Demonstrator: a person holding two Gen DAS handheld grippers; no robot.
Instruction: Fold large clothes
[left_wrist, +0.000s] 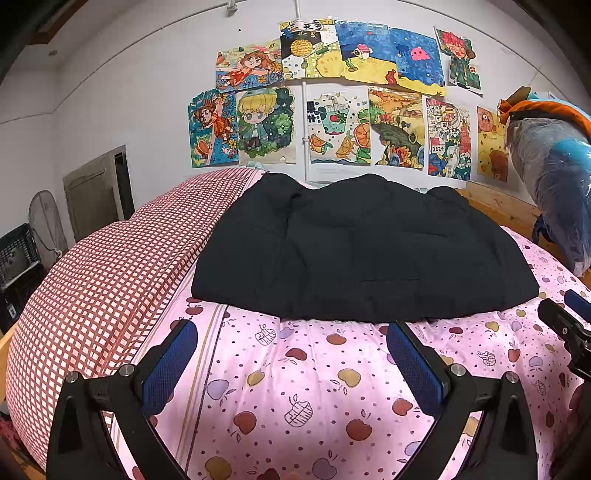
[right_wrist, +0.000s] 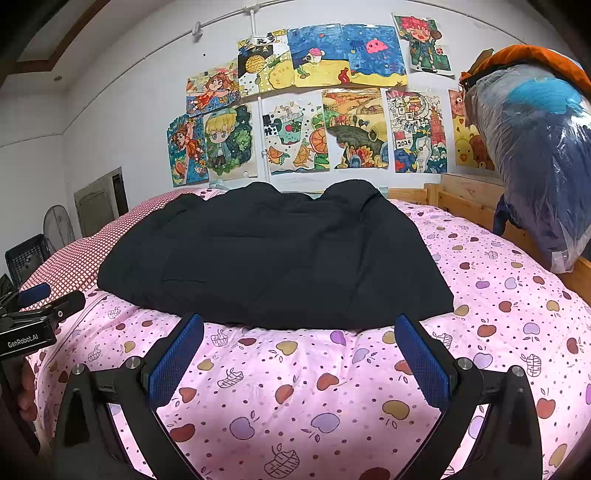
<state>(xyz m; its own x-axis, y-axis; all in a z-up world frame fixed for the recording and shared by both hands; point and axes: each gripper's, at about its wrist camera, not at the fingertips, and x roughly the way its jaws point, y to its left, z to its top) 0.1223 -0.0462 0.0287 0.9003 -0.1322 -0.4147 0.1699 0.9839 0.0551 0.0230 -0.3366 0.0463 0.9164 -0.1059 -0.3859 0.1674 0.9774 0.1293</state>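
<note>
Red checked quilt (left_wrist: 110, 266) lies bunched at the left, leaving the pink sheet (left_wrist: 295, 387) bare as a work surface. Left gripper (left_wrist: 291, 354): its 2 fingers spread wide, empty. Black garment (left_wrist: 362, 251) lies in a compact slab mid-bed, fitting either a finished fold or one pending. Right gripper (right_wrist: 299, 347): fingers likewise apart, holding nothing, just short of the hem.

1 black garment (left_wrist: 364, 247) is lying on 1 bed (left_wrist: 314, 387), 1 checked quilt (left_wrist: 110, 280) is sitting beside it, 2 grippers, left (left_wrist: 291, 363) and right (right_wrist: 299, 356), are showing 2 blue fingers (left_wrist: 168, 365) each, about 12 drawings (left_wrist: 332, 107) are hanging, 1 plastic-wrapped bundle (right_wrist: 539, 155) is resting
</note>
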